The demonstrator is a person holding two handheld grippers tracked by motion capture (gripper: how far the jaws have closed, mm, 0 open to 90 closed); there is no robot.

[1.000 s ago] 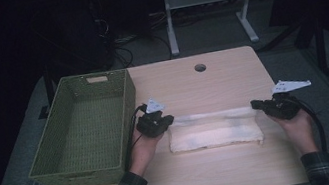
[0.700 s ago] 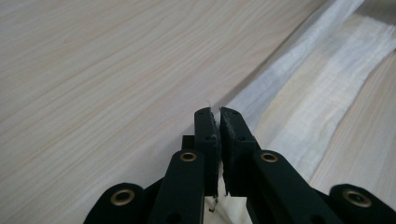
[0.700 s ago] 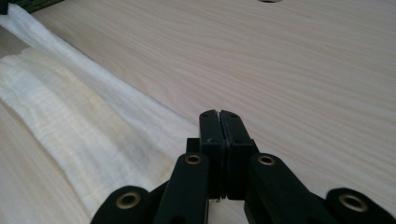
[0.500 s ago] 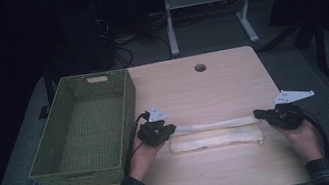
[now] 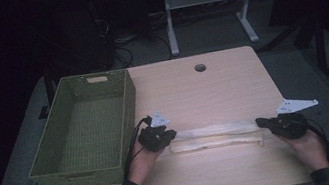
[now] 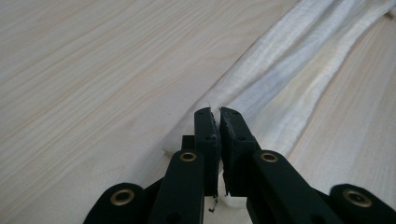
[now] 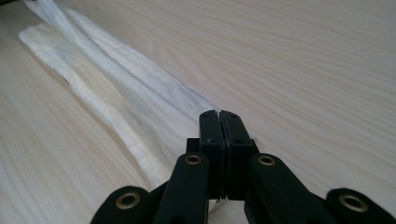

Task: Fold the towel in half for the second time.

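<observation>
High view first: a wooden table (image 5: 212,89) with a green woven basket (image 5: 85,128) sitting along its left edge. Toward the near edge a white cloth (image 5: 215,134) lies folded into a long narrow strip running left to right across the middle. The left gripper (image 5: 167,135) has one end of it, the right gripper (image 5: 263,122) has the other, and both hands come in from the near edge. The basket is just beside the left gripper but not touching the cloth as far as I can see.

Left gripper view: the two black jaws are pinched nearly together on the cloth's (image 6: 299,60) edge, a bit of white fabric peeking out between them. The strip runs off toward the top right corner over the bare wood.

Right gripper view: same deal, jaws clamped tight on a thin edge of the cloth (image 7: 116,93), which stretches off toward the top left in long ridged folds, flat on the tabletop.
</observation>
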